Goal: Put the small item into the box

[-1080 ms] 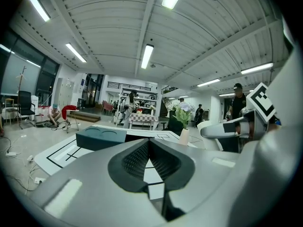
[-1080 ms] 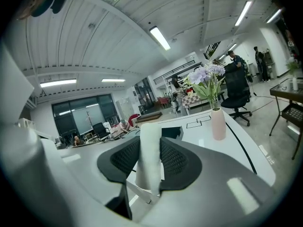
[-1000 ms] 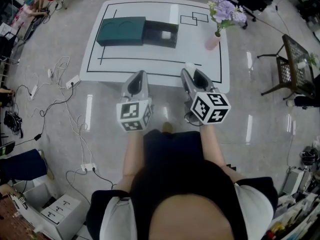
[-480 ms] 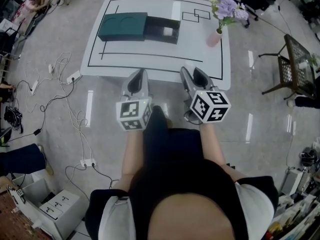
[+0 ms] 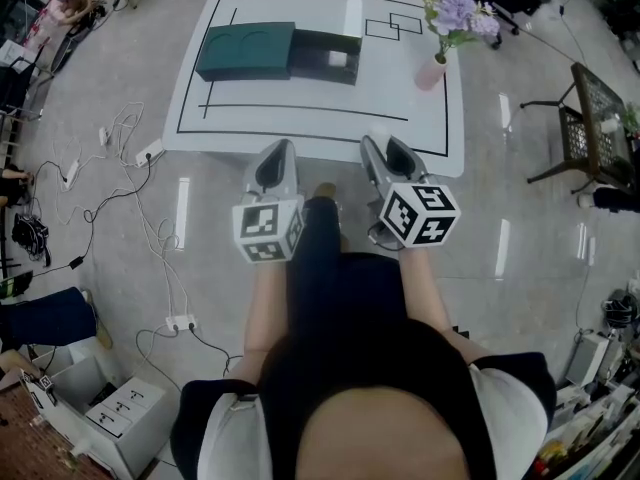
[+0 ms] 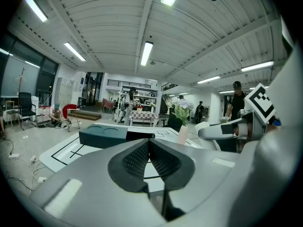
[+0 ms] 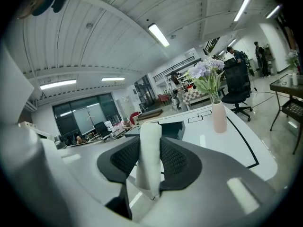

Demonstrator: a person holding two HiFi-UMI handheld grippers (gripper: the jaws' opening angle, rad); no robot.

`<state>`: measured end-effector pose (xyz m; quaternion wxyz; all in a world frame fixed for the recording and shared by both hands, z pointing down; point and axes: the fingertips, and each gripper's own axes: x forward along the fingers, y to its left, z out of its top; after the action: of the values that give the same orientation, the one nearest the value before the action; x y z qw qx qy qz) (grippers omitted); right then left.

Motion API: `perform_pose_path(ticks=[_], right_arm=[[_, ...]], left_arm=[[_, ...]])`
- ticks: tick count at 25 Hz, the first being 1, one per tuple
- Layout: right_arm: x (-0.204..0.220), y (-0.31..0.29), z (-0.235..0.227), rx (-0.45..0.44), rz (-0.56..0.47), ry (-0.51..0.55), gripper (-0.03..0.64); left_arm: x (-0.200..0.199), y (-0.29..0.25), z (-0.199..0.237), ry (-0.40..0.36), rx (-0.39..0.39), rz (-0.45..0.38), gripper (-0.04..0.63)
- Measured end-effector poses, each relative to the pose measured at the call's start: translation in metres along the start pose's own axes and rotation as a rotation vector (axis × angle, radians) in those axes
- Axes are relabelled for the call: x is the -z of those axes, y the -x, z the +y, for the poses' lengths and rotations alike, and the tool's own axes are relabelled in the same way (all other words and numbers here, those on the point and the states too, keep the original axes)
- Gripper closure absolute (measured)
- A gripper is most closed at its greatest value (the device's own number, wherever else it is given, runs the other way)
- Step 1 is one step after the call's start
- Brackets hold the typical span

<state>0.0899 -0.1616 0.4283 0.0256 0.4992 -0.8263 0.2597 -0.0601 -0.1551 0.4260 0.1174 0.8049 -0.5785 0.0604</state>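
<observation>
My two tools are held out level in front of me, short of the white surface (image 5: 300,118). The left tool (image 6: 149,148) has its pads pressed together with nothing between them. The right tool (image 5: 380,146) is clamped on the small item (image 7: 149,160), a plain white stick-like piece that stands upright between the ribbed pads and rises above them. It is the task's thing, and it is in my grip and well apart from the box.

I judge it light and matte, not slippery, perhaps slightly yielding. Because it is slim and tall, it could pivot if the pads ease off. The hold sits on its lower half, and I would keep it there and not re-grip near an end.

Beyond the near edge of the surface, marked with black lines, lies the dark open box (image 5: 322,53). A pale patch shows inside it, and I cannot tell what it is. The teal lid (image 5: 245,50) lies touching the box on its left. To the right, near the far corner, a pink vase (image 5: 430,75) holds purple flowers (image 5: 455,13). It is well apart from the box but close to a right-hand approach.
</observation>
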Motion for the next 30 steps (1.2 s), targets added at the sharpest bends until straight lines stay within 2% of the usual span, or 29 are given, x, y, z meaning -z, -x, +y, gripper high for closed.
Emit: perform_pose_path(ticks=[30], right_arm=[[-0.032,-0.067,-0.023,0.035,0.016,-0.005,0.486]], left_arm=[[-0.018,-0.073,0.033,0.022,0.021,0.02,0.586]])
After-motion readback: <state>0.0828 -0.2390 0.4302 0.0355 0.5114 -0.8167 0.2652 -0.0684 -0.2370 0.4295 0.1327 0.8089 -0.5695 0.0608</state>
